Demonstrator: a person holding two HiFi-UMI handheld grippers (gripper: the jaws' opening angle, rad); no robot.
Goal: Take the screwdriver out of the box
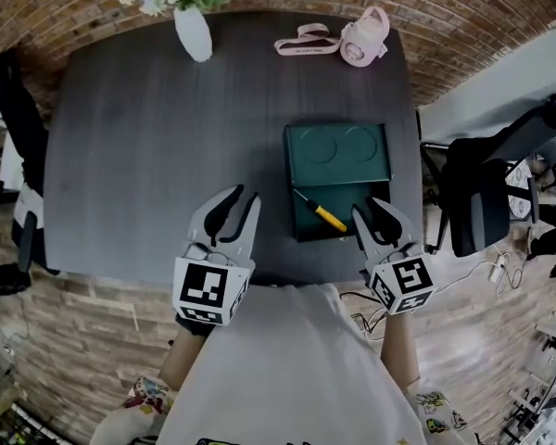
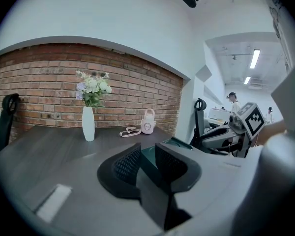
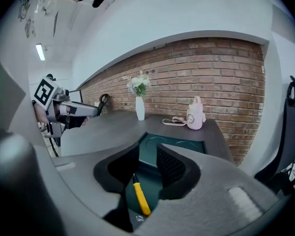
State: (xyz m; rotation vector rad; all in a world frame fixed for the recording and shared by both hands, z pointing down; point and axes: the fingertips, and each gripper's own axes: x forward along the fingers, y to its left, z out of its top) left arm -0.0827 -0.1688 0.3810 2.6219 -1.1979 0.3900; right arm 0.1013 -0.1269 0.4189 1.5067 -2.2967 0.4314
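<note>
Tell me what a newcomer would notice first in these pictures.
The yellow-handled screwdriver stands out, lying aslant in the open dark green box right of the middle of the dark table. Both grippers hang at the near edge with jaws apart, the right gripper at the box's near right corner, the left gripper to the box's left. At the far edge stand a white vase of flowers and a small pink bottle.
</note>
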